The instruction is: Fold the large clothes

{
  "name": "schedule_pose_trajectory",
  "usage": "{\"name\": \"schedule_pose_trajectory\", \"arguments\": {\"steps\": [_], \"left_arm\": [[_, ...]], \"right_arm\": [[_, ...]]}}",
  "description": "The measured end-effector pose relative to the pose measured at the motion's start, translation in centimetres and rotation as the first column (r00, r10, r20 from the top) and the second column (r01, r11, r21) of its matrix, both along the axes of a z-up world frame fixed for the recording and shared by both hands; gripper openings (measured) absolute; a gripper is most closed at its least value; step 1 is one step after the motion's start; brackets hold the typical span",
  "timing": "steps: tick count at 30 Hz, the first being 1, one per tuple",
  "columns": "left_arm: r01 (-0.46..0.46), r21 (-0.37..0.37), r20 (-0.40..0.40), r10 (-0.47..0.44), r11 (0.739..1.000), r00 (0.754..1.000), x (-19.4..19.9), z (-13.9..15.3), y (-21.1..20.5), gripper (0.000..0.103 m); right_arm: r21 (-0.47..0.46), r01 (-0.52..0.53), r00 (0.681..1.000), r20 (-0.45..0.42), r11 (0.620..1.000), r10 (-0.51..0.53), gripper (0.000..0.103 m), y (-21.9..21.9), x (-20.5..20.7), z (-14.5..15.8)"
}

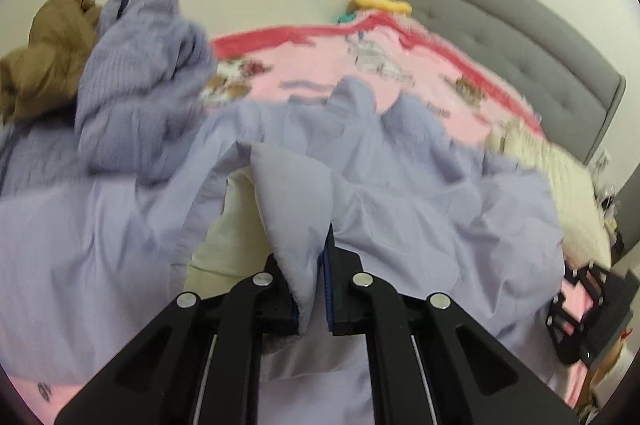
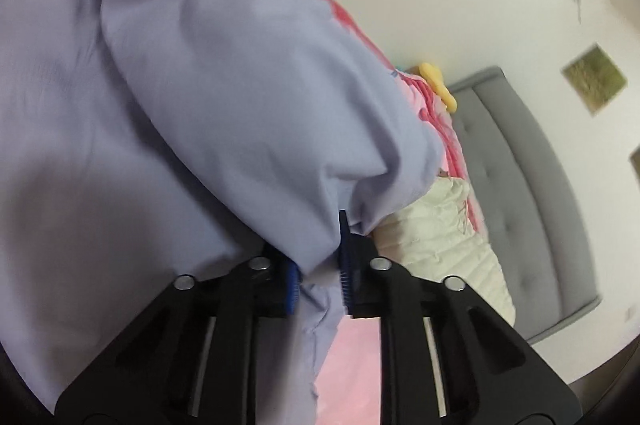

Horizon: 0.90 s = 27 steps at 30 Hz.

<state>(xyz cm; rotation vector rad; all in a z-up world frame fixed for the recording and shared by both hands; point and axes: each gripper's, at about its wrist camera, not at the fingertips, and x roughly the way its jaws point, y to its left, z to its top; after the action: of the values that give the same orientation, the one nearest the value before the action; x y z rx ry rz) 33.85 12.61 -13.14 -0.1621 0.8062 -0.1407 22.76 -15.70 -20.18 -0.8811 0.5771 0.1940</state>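
Note:
A large lavender shirt (image 1: 420, 193) lies rumpled across the pink bedspread (image 1: 320, 65). My left gripper (image 1: 310, 265) is shut on a fold of its cloth, and the pinched edge rises between the blue-padded fingers. In the right wrist view the same lavender shirt (image 2: 180, 105) fills the left and centre as a big lifted drape. My right gripper (image 2: 320, 257) is shut on a bunched edge of it, with cloth hanging down below the pads. In the left wrist view the right gripper (image 1: 584, 313) shows at the right edge, partly behind the cloth.
A lavender knit sweater (image 1: 136, 73) and a brown garment (image 1: 44, 53) are piled at the bed's left. A cream quilted item (image 1: 560, 185) lies at the right, near the grey headboard (image 1: 520, 37). A yellow plush toy (image 1: 380, 1) sits by the wall. Pictures (image 2: 596, 81) hang above.

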Motion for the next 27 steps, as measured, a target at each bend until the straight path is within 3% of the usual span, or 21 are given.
{"name": "schedule_pose_trajectory", "arguments": {"steps": [5,8,12,14,16,19,20,21,22,24,25,26,27], "left_arm": [[0.021,0.029,0.149,-0.025,0.999,0.989,2.6,6.1,-2.3,0.008],[0.031,0.059,0.138,-0.039,0.998,0.990,4.5,6.7,-3.8,0.008],[0.023,0.125,-0.082,-0.012,0.992,0.997,8.0,0.9,-5.9,0.008],[-0.002,0.141,-0.174,0.027,0.990,0.984,8.5,-3.0,-6.2,0.008],[-0.010,0.138,-0.198,0.037,0.990,0.979,8.0,-5.3,-6.2,0.008],[0.019,0.184,-0.174,0.013,0.983,0.985,6.8,-7.4,-6.7,0.010],[0.028,0.209,-0.150,0.003,0.978,0.989,6.2,-7.5,-6.8,0.014],[0.034,0.223,-0.120,-0.007,0.974,0.993,5.6,-7.3,-6.8,0.016],[0.037,0.231,-0.095,-0.015,0.972,0.995,5.0,-7.0,-6.9,0.023],[0.036,0.264,-0.017,-0.032,0.964,0.999,3.4,-6.0,-6.7,0.044],[0.029,0.281,0.029,-0.039,0.959,0.999,2.6,-5.4,-6.7,0.065],[0.018,0.289,0.080,-0.042,0.957,0.996,1.6,-4.6,-6.5,0.085],[-0.015,0.304,0.151,-0.032,0.953,0.988,0.4,-3.8,-6.3,0.089]], "right_arm": [[0.130,0.144,0.982,0.107,0.981,-0.158,0.008,-2.6,1.7,5.5],[0.093,0.268,0.961,0.043,0.959,-0.273,0.008,-4.1,4.4,4.6],[-0.081,0.344,0.931,-0.100,0.935,-0.351,0.009,-3.6,7.5,-1.0],[-0.154,0.343,0.928,-0.098,0.927,-0.360,0.009,-3.1,7.6,-3.2],[-0.188,0.343,0.931,-0.066,0.921,-0.360,0.010,-2.5,6.1,-4.8],[-0.146,0.337,0.939,-0.014,0.930,-0.342,0.015,-2.7,4.6,-5.3],[-0.104,0.326,0.944,-0.006,0.939,-0.329,0.017,-2.8,4.4,-4.9],[-0.041,0.321,0.947,0.014,0.946,-0.320,0.029,-3.4,3.6,-4.2],[0.026,0.306,0.952,0.018,0.952,-0.306,0.047,-4.4,2.9,-3.5],[0.126,0.293,0.954,0.035,0.948,-0.299,0.066,-5.8,1.5,-2.5],[0.199,0.283,0.956,0.027,0.938,-0.293,0.073,-7.0,0.8,-2.0],[0.247,0.274,0.958,0.009,0.929,-0.285,0.074,-8.4,0.9,-1.9],[0.288,0.267,0.961,-0.012,0.919,-0.276,0.074,-9.2,0.4,-1.8]]}}
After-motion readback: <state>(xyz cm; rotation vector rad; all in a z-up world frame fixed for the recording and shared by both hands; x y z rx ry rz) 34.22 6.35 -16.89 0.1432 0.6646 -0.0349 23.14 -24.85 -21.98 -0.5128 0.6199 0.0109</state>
